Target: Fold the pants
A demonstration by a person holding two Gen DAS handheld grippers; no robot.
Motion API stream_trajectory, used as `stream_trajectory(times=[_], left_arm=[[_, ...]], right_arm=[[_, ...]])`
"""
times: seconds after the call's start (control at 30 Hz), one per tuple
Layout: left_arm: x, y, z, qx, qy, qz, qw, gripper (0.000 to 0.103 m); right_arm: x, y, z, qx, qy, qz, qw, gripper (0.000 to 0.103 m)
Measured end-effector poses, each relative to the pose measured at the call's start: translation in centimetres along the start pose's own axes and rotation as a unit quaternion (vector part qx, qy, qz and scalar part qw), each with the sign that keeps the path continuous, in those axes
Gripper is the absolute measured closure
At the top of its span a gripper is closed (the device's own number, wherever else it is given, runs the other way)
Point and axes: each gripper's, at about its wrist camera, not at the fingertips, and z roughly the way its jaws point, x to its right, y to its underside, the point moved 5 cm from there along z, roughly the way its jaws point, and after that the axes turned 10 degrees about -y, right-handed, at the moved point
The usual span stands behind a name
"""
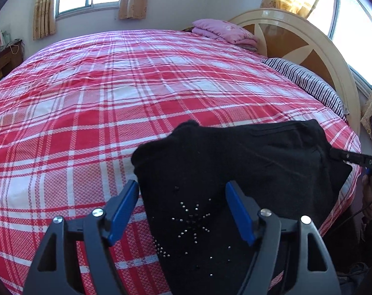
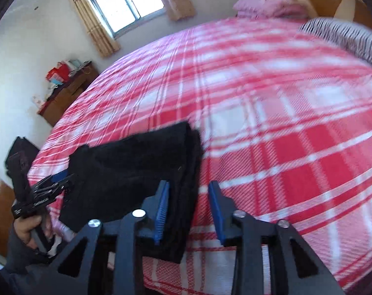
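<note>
Lying on the bed (image 1: pixel 112 86) near its edge, toward the headboard (image 1: pixel 308 46) end, are the folded black pants (image 1: pixel 235 172). Your left hand-held gripper (image 1: pixel 182 193) is wide open over the studded part, gripping nothing. Your right hand-held gripper (image 2: pixel 188 194) is open too, straddling the pants' folded edge (image 2: pixel 186 172), not clamped. Striped pillow (image 1: pixel 308 83) sits by the headboard.

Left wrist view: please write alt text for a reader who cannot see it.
Black pants with small studs lie bunched on a red plaid bed, between the open blue fingers of the left gripper. The right gripper touches their right edge.
</note>
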Motion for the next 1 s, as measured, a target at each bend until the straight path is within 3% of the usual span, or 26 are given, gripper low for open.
stream_trajectory(times=[0.07, 0.17, 0.27, 0.4, 0.57, 0.73, 0.87, 1.0], left_arm=[[0.0, 0.0, 0.0, 0.003, -0.002, -0.001, 1.0, 0.028], [0.3, 0.0, 0.0, 0.003, -0.002, -0.001, 1.0, 0.028], [0.4, 0.2, 0.3, 0.0, -0.01, 0.004, 0.9999, 0.022], [-0.1, 0.3, 0.5, 0.001, -0.017, 0.001, 0.9999, 0.013], [-0.6, 0.1, 0.7, 0.001, -0.02, -0.006, 0.9998, 0.012], [-1.2, -1.3, 1.0, 0.016, -0.041, 0.001, 0.9991, 0.008], [-2.1, -1.7, 2.8, -0.002, -0.058, -0.003, 0.9983, 0.004], [-2.4, -1.5, 3.2, -0.009, -0.049, -0.019, 0.9986, 0.004]], right_arm=[[-1.5, -1.1, -1.6, 0.039, 0.023, -0.029, 0.999, 0.063], [-4.9, -1.6, -2.6, 0.063, -0.013, -0.075, 0.995, 0.049], [-7.7, -0.6, -0.2, 0.025, -0.065, -0.112, 0.991, 0.047], [-6.6, 1.9, 4.7, -0.057, -0.021, -0.119, 0.991, 0.047], [-6.0, 1.9, 4.4, -0.054, -0.038, -0.117, 0.991, 0.047], [-6.9, 2.6, 4.6, -0.049, -0.023, -0.147, 0.988, 0.047], [-6.6, 2.6, 4.8, -0.046, -0.02, -0.151, 0.987, 0.047], [-6.5, 2.6, 4.9, -0.043, -0.022, -0.154, 0.987, 0.047]])
